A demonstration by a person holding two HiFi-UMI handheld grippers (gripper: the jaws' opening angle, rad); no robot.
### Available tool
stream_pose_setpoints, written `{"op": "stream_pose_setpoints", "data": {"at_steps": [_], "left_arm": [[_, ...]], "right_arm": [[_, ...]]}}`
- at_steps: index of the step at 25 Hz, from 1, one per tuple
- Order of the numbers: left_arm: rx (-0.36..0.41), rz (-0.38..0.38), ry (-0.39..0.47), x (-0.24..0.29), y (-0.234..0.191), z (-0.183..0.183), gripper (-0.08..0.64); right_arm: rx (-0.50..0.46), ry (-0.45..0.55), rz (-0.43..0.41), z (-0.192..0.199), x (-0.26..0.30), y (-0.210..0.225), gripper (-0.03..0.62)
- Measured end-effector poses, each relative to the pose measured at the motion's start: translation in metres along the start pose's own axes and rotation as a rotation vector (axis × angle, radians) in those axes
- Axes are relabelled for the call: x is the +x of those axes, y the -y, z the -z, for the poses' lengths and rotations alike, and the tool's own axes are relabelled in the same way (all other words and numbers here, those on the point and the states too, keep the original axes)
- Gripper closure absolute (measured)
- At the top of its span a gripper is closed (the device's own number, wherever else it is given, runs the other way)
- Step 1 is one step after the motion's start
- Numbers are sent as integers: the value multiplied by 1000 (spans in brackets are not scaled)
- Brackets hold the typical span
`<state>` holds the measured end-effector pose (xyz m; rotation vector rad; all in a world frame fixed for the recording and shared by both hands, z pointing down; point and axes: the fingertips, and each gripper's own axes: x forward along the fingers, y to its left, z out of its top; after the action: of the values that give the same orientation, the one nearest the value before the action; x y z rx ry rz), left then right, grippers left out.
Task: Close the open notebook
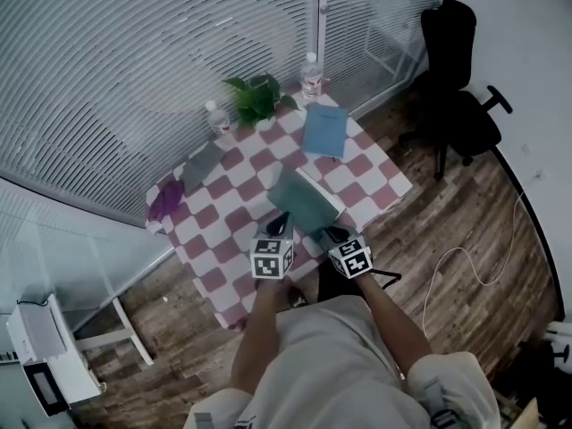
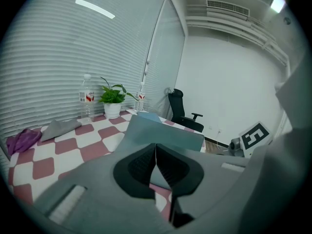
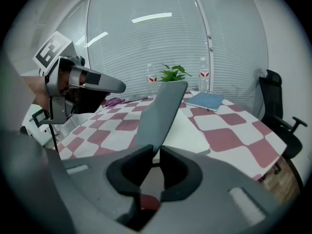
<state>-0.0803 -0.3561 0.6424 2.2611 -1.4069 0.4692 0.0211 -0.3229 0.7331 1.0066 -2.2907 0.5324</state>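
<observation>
The notebook (image 1: pixel 304 199) lies half open near the front of the checkered table (image 1: pixel 234 206), its grey-green cover (image 3: pixel 163 108) standing raised over the white page (image 3: pixel 184 130). My right gripper (image 3: pixel 156 152) sits at the cover's lower edge, jaws a little apart; the edge reaches into the gap and the pads do not seem to press on it. In the head view the right gripper (image 1: pixel 332 233) is at the notebook's near right corner. My left gripper (image 2: pixel 156 147) is shut with nothing between its pads, just short of the cover (image 2: pixel 163 133), at the near left corner (image 1: pixel 279 224).
A blue notebook (image 1: pixel 326 130) lies at the back right. A potted plant (image 1: pixel 255 96) and two water bottles (image 1: pixel 311 74) (image 1: pixel 217 116) stand along the blinds. A grey cloth (image 1: pixel 204 164) and purple cloth (image 1: pixel 167 199) lie left. A black office chair (image 1: pixel 456 88) stands right.
</observation>
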Motion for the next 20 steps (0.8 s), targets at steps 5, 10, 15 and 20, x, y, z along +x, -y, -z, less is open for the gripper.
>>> {"op": "stream_pose_setpoints", "data": {"at_steps": [5, 10, 15, 20], "left_arm": [[3, 3, -16, 8, 1, 3, 552], [0, -2, -24, 12, -1, 4, 552], [-1, -1, -35, 18, 0, 7, 552], [1, 8, -35, 22, 4, 5, 552]], "right_arm": [[17, -16, -5, 6, 4, 4, 540], [32, -23, 3, 9, 6, 9, 518], [60, -12, 8, 13, 7, 12, 505], [76, -6, 6, 10, 3, 11, 492]]}}
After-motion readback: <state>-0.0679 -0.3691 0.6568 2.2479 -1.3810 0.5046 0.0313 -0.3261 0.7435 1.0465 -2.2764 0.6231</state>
